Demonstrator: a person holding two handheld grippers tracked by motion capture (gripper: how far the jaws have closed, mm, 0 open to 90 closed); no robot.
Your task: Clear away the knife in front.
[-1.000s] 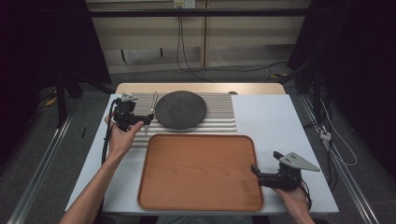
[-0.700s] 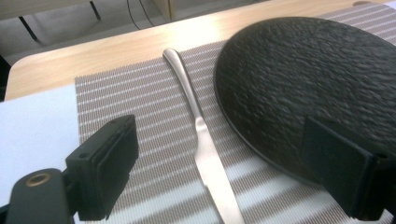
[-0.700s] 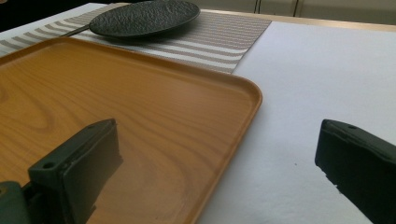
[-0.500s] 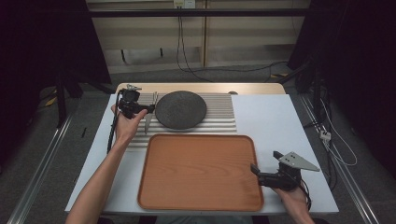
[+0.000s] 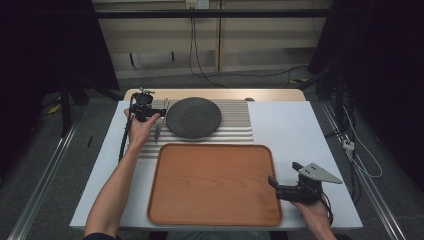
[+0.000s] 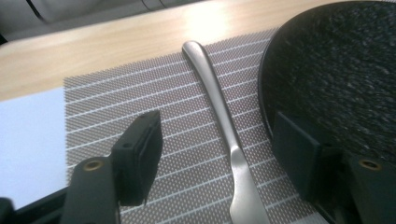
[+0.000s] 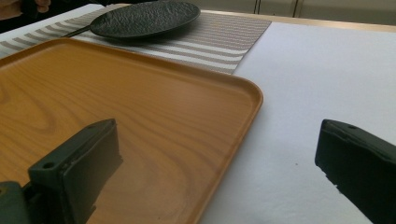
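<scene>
A steel fork (image 6: 219, 107) lies on the striped placemat (image 6: 116, 102), just left of the dark textured plate (image 6: 336, 70). My left gripper (image 6: 217, 135) hangs low over the fork's neck, one jaw on each side. The jaws have just been closing, but gaps remain and the pads do not touch the fork. In the high view the left gripper (image 5: 149, 114) sits at the mat's left end beside the fork (image 5: 158, 131) and plate (image 5: 193, 117). My right gripper (image 5: 274, 184) rests open at the wooden tray's (image 5: 215, 185) right edge, with the rim between its jaws (image 7: 219, 149).
The tray (image 7: 116, 102) is bare and takes up the near middle of the white table (image 5: 295, 135). The placemat (image 5: 235, 122) lies behind it. A wooden strip (image 5: 270, 95) borders the table's far edge. Cables hang beyond the table.
My left hand has moved away from the person and slightly right, down over the fork, and its jaws have narrowed. The right gripper has stayed put.
</scene>
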